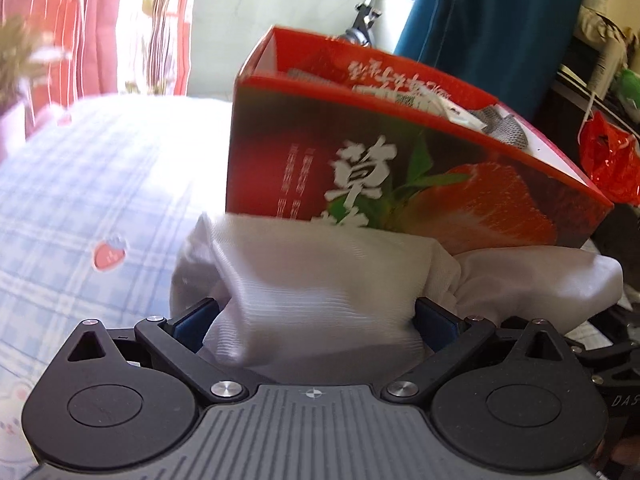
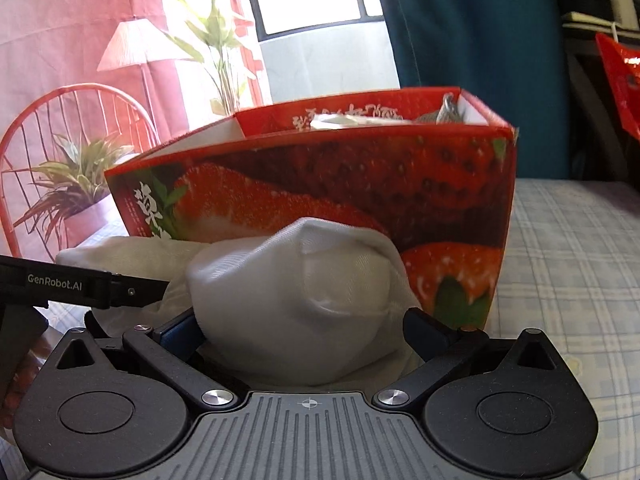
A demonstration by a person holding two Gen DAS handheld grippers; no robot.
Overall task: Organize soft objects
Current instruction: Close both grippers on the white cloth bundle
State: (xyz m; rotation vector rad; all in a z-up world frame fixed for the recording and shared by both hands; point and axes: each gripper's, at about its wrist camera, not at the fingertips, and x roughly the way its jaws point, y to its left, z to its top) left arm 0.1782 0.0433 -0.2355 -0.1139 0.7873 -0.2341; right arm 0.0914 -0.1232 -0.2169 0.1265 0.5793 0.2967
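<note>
Some grey and white items are already seen inside the box (image 2: 320, 184) on the bed (image 1: 100, 208), while a white cloth (image 1: 316, 280), bunched before it, is gripped by left gripper (image 1: 316, 320) and right gripper (image 2: 308, 328), not yet boxed.

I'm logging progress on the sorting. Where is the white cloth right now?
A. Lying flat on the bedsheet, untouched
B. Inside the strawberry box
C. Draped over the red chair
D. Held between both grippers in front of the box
D: the white cloth bunches between the left gripper and the right gripper, in front of the strawberry box.
</note>
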